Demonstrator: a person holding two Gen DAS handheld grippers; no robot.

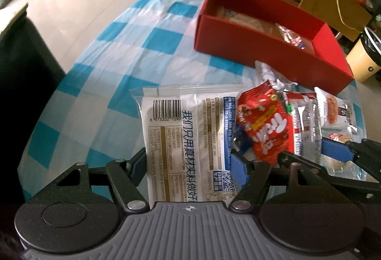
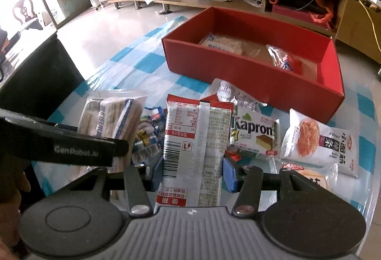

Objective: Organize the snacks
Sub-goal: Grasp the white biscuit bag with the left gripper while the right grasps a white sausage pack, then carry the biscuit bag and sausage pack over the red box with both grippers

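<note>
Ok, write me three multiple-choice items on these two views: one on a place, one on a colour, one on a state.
1. Where is the Kapron pack?
A. inside the box
B. on the checked cloth in front of the box
C. on the shelf

2. What colour is the box?
A. red
B. green
C. black

3. What is the right gripper doing?
A. hanging open over nothing
B. shut on the box wall
C. shut on the red-and-white snack packet

Answers:
1. B: it lies among the loose packs on the checked cloth, on the near side of the box.
2. A: walls and inside are red in both views.
3. C: the packet sits pinched between the blue pads; the left gripper likewise holds the white barcoded packet.
</note>
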